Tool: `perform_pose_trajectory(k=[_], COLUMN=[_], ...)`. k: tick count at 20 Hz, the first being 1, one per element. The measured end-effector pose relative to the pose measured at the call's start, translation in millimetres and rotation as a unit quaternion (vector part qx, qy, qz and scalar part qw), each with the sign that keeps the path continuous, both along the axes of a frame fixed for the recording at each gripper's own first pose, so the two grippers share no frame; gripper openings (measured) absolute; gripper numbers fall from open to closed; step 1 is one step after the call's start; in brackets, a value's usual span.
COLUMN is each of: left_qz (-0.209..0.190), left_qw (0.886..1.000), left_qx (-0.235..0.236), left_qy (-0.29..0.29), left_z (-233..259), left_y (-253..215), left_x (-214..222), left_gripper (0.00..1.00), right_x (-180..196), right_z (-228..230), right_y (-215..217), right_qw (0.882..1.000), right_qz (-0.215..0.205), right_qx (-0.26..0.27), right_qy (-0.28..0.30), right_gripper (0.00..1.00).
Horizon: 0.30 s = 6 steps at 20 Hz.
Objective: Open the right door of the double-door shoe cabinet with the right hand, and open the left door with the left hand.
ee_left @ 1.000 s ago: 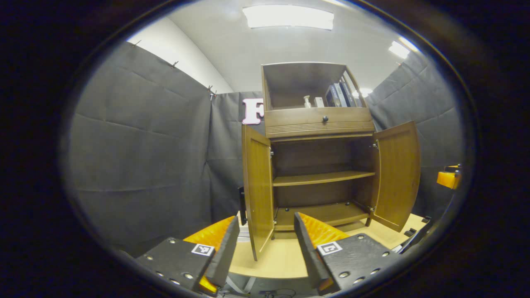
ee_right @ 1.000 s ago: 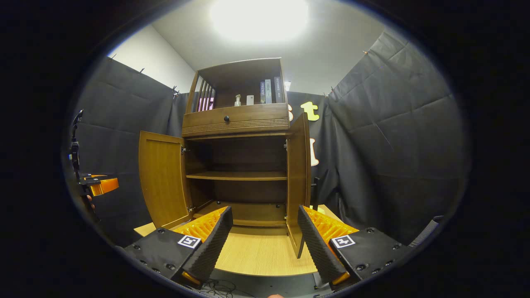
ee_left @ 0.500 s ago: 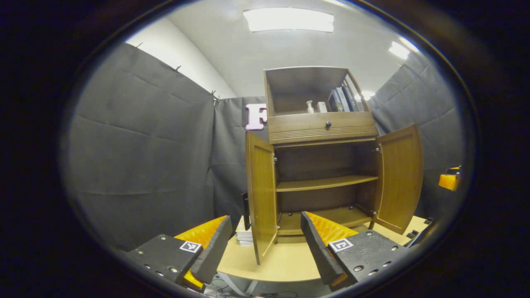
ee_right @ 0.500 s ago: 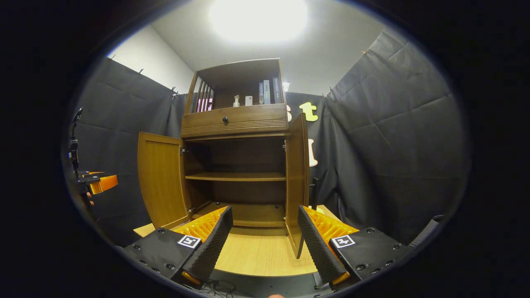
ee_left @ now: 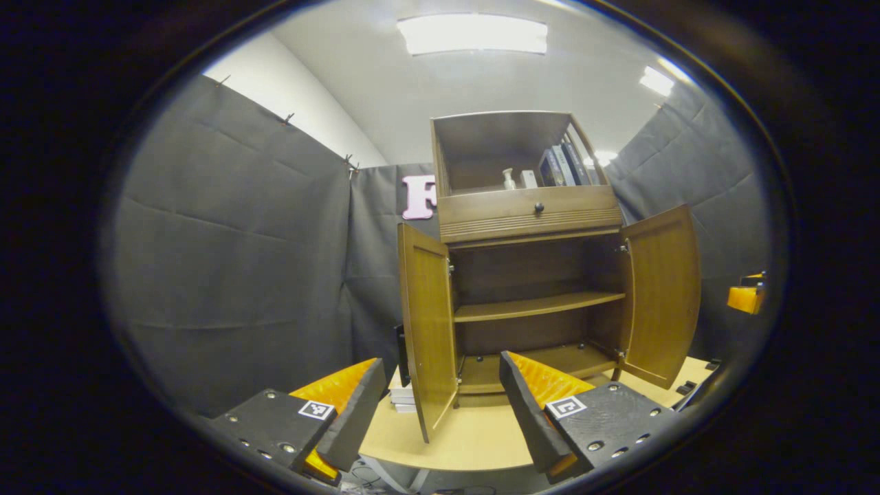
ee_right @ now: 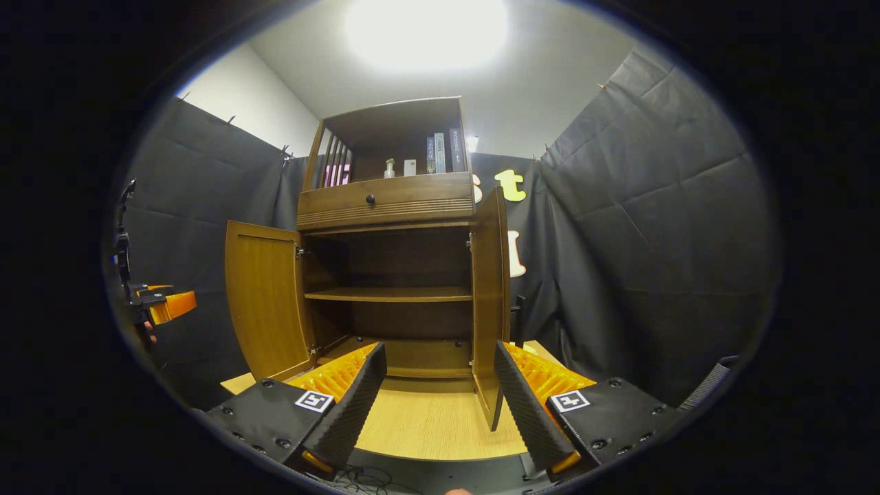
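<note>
**Both cabinet doors stand open, both grippers spread and holding nothing**

The shoe cabinet (ee_left: 529, 275) stands on a pale wooden tabletop (ee_left: 474, 440) against the black cloth wall. In the left gripper view its left door (ee_left: 426, 330) is swung out toward the camera, seen nearly edge-on, and its right door (ee_left: 663, 295) is swung wide, showing its inner face. In the right gripper view the same 2 doors appear reversed in angle: the left door (ee_right: 265, 299) shows its inner panel and the right door (ee_right: 489, 302) is nearly edge-on.

The left gripper (ee_left: 440, 405) has its fingers spread wide apart with nothing between them; the bottom corner of the left door hangs in the gap, farther off, touching neither finger. The right gripper (ee_right: 436, 395) is likewise spread and holds nothing; the lower edge of the right door sits just beside its right-hand finger, and contact cannot be told.

Inside the open lower part, 1 shelf (ee_right: 388, 294) crosses the middle. Above the doors is a drawer (ee_left: 529, 210) with 1 dark knob (ee_left: 539, 206). The open top compartment holds a small pump bottle (ee_left: 509, 179), a small white box (ee_left: 528, 179) and a few upright books (ee_left: 564, 165). A small stack of flat things (ee_left: 402, 397) lies on the tabletop behind the left door.
</note>
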<state>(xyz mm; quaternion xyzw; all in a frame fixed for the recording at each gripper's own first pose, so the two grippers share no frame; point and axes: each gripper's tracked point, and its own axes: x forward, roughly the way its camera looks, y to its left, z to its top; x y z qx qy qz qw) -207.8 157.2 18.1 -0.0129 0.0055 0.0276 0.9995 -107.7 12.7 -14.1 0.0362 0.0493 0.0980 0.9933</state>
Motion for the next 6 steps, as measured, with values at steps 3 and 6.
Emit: perform_pose_trajectory(k=[3, 6], left_qz=[-0.002, -0.003], left_qw=[1.0, 1.0], left_qx=[0.0, 0.0], left_qy=[0.001, 0.0], left_z=[-0.9, 0.7], left_y=[-0.9, -1.9], left_x=[1.9, 4.9], left_gripper=[0.96, 0.96], right_x=[-0.3, 3.0], right_z=[-3.2, -3.3], right_y=[0.4, 0.8], right_qw=[1.0, 1.0], right_qz=[0.0, 0.0], right_qx=[-0.001, 0.0], right_qy=[0.003, 0.003], right_gripper=[0.99, 0.96])
